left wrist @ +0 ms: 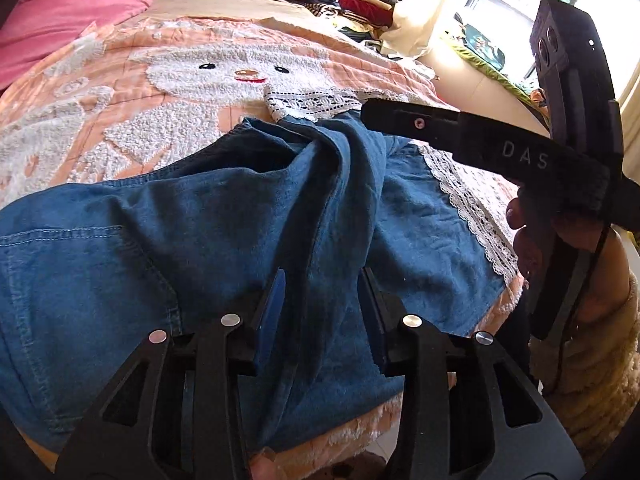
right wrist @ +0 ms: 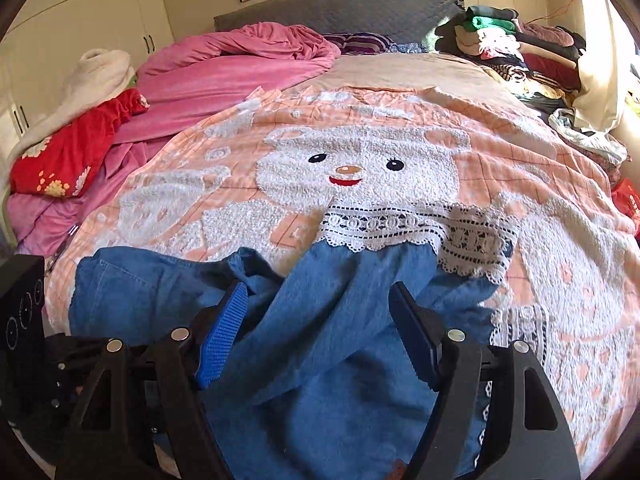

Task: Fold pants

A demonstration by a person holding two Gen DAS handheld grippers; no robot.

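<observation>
the left gripper (left wrist: 324, 312) had its fingers (left wrist: 276, 300) spread apart, straddling a raised ridge of denim without pinching it; whether the pads brushed the cloth could not be told. the right gripper (right wrist: 320, 332) was likewise spread wide, its ribbed blue pads (right wrist: 222, 336) either side of a rumpled leg, closing on nothing. the pants (left wrist: 208, 216) lay across the near edge of the bed, waist and pocket toward the left, the legs running to the right and bunched over one another, with white lace hems (right wrist: 384, 226) lying on the blanket (right wrist: 360, 148). judged from that, the fold had not yet been made and the step in hand was taking hold of the cloth. to do it well, each gripper should probably come down on a single edge, one near the waist and one near the hems, catching both layers together rather than the loose ridge in the middle, which would only drag a wrinkle along. the legs looked twisted, so pulling them taut and flat first would likely give a cleaner crease. in the left view the right gripper's body (left wrist: 568, 128) sat just above the legs on the right, so the two tools were near each other and could collide if both swung inward.
</observation>
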